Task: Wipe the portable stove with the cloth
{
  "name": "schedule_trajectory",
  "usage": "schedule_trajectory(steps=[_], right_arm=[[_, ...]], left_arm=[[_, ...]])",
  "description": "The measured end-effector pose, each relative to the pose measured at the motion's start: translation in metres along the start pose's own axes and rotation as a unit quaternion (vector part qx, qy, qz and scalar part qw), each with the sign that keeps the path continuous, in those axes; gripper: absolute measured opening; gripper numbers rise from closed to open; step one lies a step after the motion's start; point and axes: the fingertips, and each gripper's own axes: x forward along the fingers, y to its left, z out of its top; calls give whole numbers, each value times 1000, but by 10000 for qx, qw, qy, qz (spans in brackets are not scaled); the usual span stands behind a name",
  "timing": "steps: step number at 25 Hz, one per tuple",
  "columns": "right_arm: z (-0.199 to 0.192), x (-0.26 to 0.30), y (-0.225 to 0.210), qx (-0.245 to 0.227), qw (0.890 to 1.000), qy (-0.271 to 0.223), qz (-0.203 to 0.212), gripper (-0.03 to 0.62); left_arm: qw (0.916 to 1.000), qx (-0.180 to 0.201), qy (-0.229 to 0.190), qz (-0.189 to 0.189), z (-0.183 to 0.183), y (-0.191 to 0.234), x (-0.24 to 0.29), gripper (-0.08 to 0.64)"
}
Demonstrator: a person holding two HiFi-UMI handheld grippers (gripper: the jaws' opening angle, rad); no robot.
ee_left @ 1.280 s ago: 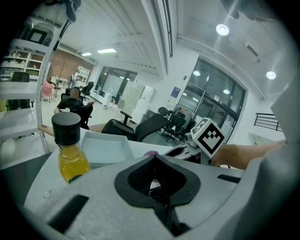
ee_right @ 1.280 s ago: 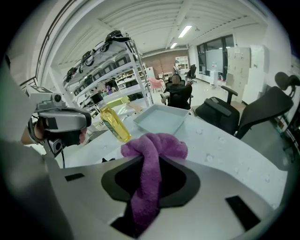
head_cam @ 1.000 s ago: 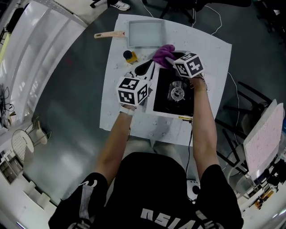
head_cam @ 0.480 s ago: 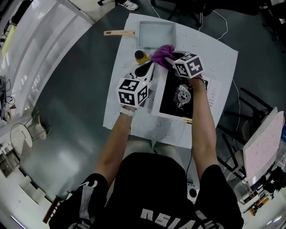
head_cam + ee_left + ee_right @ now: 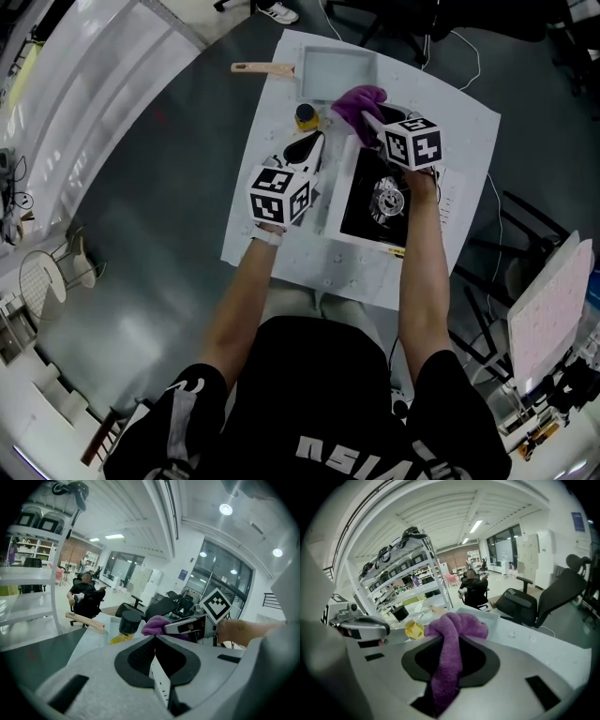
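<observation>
Right now the right gripper (image 5: 451,656) has its jaws clamped on the purple cloth (image 5: 458,626), a narrow tail pinched between them and the bulk bunched in a ball past the tips. On the other side, the left gripper (image 5: 155,660) has its jaws pressed together with nothing between them. It sits just beside the left edge of the portable stove (image 5: 364,221); whether it touches the stove, I cannot tell. In the head view the cloth hangs off the stove's far left corner, between the black top and the rectangular pan (image 5: 337,73), so it is not on the surface to be wiped, and by my reading no wiping stroke is under way. What could go wrong from here? Only that thin tail is gripped, so a hard drag across the top could pull the cloth free. The raised burner (image 5: 387,197) in the middle is a likely snag for a loose bunch. The small bottle of yellow liquid (image 5: 306,116) stands just left of the cloth, and a wide sweep could tip it. And with nothing seen bracing the stove, a firm push might slide it on the white table cover (image 5: 309,258).
</observation>
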Motion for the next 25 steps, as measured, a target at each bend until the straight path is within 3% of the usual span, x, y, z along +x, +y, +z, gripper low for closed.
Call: schedule_trajectory(steps=[5, 10, 18, 25], right_arm=[[14, -17, 25, 199, 9992, -240, -239, 94], [9, -19, 47, 523, 9962, -318, -616, 94], [-33, -12, 56, 1429, 9791, -392, -1393, 94], [-77, 10, 62, 2059, 9647, -256, -1620, 94]], left_arm=[[10000, 45, -81, 29, 4, 10, -31, 6], [9996, 65, -37, -264, 4, 31, -46, 6], [9967, 291, 143, -745, 6, 47, -52, 6], [9950, 345, 253, -903, -2, 53, -55, 6]])
